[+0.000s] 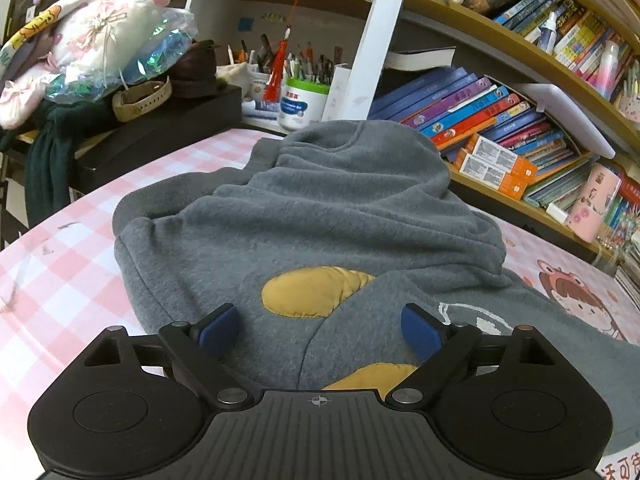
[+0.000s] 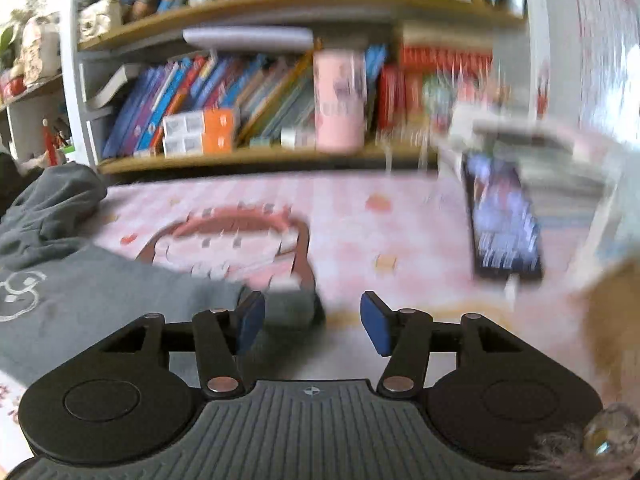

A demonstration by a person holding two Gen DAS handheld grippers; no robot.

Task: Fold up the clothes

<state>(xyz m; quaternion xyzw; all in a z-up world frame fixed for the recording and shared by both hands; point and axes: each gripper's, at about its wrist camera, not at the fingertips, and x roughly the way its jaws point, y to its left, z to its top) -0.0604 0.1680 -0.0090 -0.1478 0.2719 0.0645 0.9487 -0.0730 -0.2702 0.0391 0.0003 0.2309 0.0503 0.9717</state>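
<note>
You are working over a table covered with a pink and white checked cloth that carries cartoon prints, pushed up against a crowded bookshelf of leaning picture books. To the left of the shelf stand a white tub of pens and a heap of soft toys and bags on a dark box. In the right wrist view a dark phone lies on the cloth near a stack of books, and the whole picture is smeared by motion. Your left gripper points down over the near edge of the grey sweatshirt, its blue pads spread wide with nothing clamped between them; the fabric lies underneath, untouched as far as can be seen. Your right gripper is tilted down at the table beside the sweatshirt's right edge, its pads about half apart and holding nothing, with a grey fold of cloth just behind the left pad. The sweatshirt sits in the middle of the table, partly bunched, one layer turned over onto the body, with mustard yellow patches and a white outline drawing on its front.
</note>
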